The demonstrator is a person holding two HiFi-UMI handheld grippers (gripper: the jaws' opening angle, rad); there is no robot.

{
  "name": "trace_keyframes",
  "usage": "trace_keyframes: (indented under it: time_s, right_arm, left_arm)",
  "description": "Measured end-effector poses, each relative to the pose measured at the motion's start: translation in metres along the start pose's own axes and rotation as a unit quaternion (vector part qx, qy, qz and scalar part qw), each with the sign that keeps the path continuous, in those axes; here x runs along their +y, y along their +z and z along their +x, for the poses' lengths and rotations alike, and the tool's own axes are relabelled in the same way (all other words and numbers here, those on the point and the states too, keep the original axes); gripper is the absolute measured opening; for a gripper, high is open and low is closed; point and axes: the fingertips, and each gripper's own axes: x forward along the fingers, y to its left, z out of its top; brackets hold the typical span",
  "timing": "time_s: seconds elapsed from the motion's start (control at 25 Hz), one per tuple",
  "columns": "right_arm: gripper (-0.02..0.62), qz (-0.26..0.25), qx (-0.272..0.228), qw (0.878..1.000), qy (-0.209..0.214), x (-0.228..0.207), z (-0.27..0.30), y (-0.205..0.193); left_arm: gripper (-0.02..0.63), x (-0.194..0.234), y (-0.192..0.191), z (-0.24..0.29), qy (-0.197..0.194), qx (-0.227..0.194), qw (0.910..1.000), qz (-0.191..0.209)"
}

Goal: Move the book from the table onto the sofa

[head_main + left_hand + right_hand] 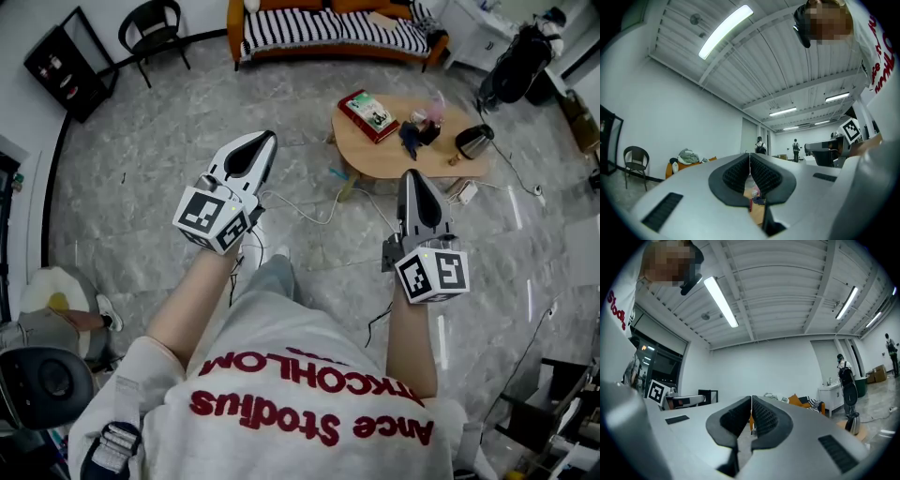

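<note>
- left gripper [263,141]: jaws shut, ribbed pads pressed together, nothing between; held up off the floor, tip aimed toward the table; touching nothing
- right gripper [410,178]: shut as well, pads meeting on a thin line, empty; in the head view, tip just short of the table's near edge; no contact seen
- book [368,115]: red cover, lying flat on the table [394,161] at its left end, close to the far-left edge; well apart from both grippers
- same table, right of the book: small dark and pink clutter [422,124], too small to tell; kettle [473,141] near the right edge
- sofa [328,30]: striped cover, orange frame, against the far wall beyond the table; strip of grey floor between table and sofa
- floor [187,122]: wide grey stretch left of the table, reaching up to the sofa's left end
- white cable [309,214]: trailing across the floor between the two grippers, toward the table leg
- chair [150,28] and black shelf [61,61]: far left by the wall, well apart from table and sofa
</note>
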Motion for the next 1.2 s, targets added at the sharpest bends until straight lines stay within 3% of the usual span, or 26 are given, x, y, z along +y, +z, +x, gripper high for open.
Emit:
trace_keyframes:
  time_s: [0.4, 0.68, 1.2]
  right_arm:
    - [0.028, -0.015, 0.005, 1.0, -0.017, -0.028, 0.14, 0.007]
    - [0.028, -0.04, -0.019, 0.999, -0.026, -0.032, 0.213, 0.009]
    - [0.028, -0.019, -0.012, 1.0, -0.016, -0.06, 0.285, -0.013]
  left_arm:
    - [0.018, 0.108, 0.008, 0.105, -0.03, -0.003, 0.9995, 0.009]
    - [0.018, 0.171, 0.003, 0.15, -0.041, -0.01, 0.9991, 0.0]
    - [0.018, 0.215, -0.012, 0.207, -0.036, -0.014, 0.9992, 0.002]
